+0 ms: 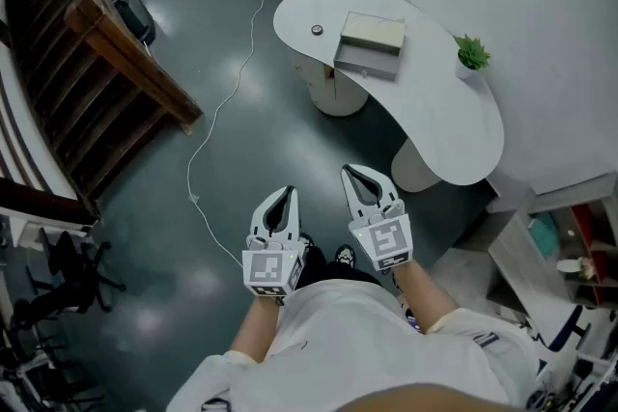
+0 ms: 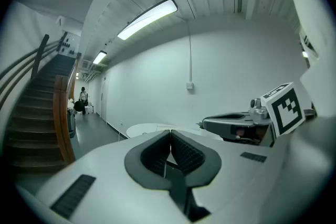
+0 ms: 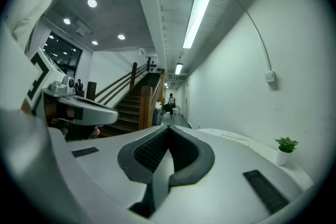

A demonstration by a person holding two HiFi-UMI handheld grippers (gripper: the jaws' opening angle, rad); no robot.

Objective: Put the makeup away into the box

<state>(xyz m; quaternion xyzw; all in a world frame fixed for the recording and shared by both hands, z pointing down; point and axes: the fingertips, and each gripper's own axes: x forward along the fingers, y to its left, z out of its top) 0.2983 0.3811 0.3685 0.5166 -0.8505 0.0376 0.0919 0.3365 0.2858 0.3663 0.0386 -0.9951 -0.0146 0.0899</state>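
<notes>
Far ahead, a grey-beige box [image 1: 372,44] lies on a white curved table [image 1: 425,111]. A small dark round item [image 1: 317,30] sits beside it on the tabletop. My left gripper [image 1: 287,193] and right gripper [image 1: 351,172] are held side by side over the dark floor, well short of the table. Both are shut with nothing between the pads. In the left gripper view the left gripper's [image 2: 169,137] pads meet, with the table [image 2: 143,128] far beyond. The right gripper view shows the right gripper's [image 3: 167,132] pads touching at the tips.
A potted plant [image 1: 471,54] stands on the table's right part. A wooden staircase [image 1: 106,63] runs along the left. A white cable [image 1: 218,111] trails over the floor. Black chairs [image 1: 68,275] stand at lower left, shelves [image 1: 570,246] at right. A person [image 2: 83,98] stands far down the corridor.
</notes>
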